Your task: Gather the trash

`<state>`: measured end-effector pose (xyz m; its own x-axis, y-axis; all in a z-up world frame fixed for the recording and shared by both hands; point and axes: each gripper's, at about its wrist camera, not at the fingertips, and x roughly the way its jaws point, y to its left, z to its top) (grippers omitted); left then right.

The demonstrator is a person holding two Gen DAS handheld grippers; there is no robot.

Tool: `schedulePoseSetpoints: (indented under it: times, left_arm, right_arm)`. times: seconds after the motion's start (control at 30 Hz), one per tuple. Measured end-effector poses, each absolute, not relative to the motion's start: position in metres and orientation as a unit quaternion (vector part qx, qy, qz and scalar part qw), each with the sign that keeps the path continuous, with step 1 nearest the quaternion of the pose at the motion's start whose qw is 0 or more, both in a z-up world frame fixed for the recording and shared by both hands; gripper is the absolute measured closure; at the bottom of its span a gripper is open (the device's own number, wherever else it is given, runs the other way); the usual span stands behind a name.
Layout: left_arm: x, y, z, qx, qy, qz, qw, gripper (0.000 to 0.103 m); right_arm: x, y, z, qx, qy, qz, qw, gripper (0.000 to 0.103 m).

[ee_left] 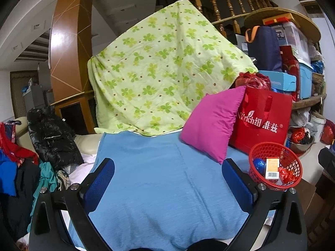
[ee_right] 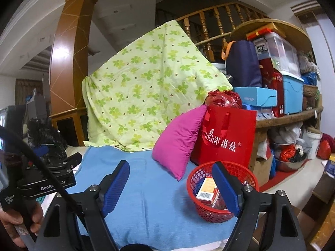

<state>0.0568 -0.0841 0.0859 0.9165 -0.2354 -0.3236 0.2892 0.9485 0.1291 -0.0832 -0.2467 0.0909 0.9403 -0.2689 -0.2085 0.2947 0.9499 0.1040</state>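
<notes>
Red basket (ee_right: 222, 190) at blue cloth (ee_right: 146, 188) edge

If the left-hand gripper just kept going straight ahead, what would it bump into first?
Probably the blue cushion: the open left gripper points slightly down across it. Beyond stands the green clover blanket. Depth is hard to judge.

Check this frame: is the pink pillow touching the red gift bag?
Touching. In the right wrist view the pink pillow leans with its upper corner against the red gift bag, no gap visible; the left wrist view agrees.
</notes>
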Motion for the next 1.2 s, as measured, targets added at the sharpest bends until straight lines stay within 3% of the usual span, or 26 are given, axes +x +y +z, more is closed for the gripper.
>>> schedulePoseSetpoints:
  times: [1.2]
  left_arm:
    - [0.045,-0.022,0.092,0.071,0.143,-0.097,0.982,0.001]
  right_arm:
    - [-0.070,-0.200,0.100,0.050,0.106,-0.133,0.984,0.016]
